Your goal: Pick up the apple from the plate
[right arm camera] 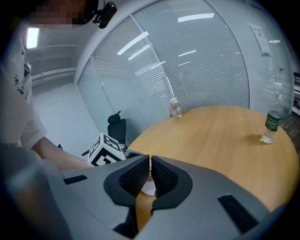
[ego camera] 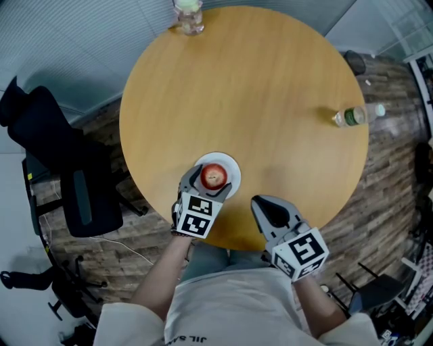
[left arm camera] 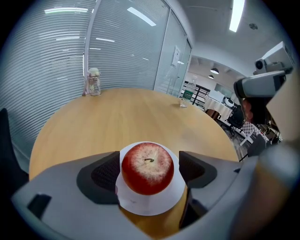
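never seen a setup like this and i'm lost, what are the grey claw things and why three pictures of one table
There is no robot here. A person holds a hand-held two-jaw gripper in each hand. The head view comes from a camera on the person's head, looking down on a round wooden table. The other two pictures come from cameras that ride on each gripper and look along its jaws.

On the table are a white plate with a red apple on it, a water bottle to the right, and a small glass jar at the far edge.

The left gripper has its jaws open on either side of the apple, which sits on the plate, not yet lifted. The right gripper is shut and holds nothing.
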`<state>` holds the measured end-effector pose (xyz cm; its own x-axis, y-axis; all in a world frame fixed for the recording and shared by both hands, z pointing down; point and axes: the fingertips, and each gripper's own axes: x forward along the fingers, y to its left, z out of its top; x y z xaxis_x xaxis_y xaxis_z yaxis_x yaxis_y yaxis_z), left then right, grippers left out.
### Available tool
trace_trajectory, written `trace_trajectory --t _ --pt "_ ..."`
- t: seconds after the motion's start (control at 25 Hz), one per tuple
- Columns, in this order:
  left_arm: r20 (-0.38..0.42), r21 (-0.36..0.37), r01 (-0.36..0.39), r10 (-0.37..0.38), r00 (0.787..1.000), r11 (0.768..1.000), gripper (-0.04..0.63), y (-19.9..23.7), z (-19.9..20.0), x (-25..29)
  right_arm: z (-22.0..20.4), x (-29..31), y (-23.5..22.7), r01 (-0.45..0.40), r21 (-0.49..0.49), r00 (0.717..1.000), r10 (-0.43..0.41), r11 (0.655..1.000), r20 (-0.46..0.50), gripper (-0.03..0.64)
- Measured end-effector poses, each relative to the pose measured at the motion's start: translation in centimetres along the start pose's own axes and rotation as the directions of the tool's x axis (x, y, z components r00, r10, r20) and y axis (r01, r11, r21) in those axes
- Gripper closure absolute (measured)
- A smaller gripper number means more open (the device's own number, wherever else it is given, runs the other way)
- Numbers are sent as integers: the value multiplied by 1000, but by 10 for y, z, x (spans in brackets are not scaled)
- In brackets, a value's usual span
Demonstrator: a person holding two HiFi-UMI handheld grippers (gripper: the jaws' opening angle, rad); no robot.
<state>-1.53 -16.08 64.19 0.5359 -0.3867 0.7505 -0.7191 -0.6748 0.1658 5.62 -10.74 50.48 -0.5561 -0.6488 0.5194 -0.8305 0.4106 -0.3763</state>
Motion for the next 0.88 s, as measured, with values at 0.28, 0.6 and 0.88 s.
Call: trace_trajectory --t 0.28,0.6,0.88 --pt "-12 -14 -7 6 1000 1000 201 3 -4 6 -1 -2 -1 10 8 1000 -10 1000 -2 581" --pt "-26 -33 -16 15 1000 999 212 4 -6 8 -1 -3 1 16 12 1000 -16 1000 1 581" --pt "-11 -28 -24 24 1000 999 213 5 -4 4 -1 -3 1 16 10 1000 -16 1000 4 581"
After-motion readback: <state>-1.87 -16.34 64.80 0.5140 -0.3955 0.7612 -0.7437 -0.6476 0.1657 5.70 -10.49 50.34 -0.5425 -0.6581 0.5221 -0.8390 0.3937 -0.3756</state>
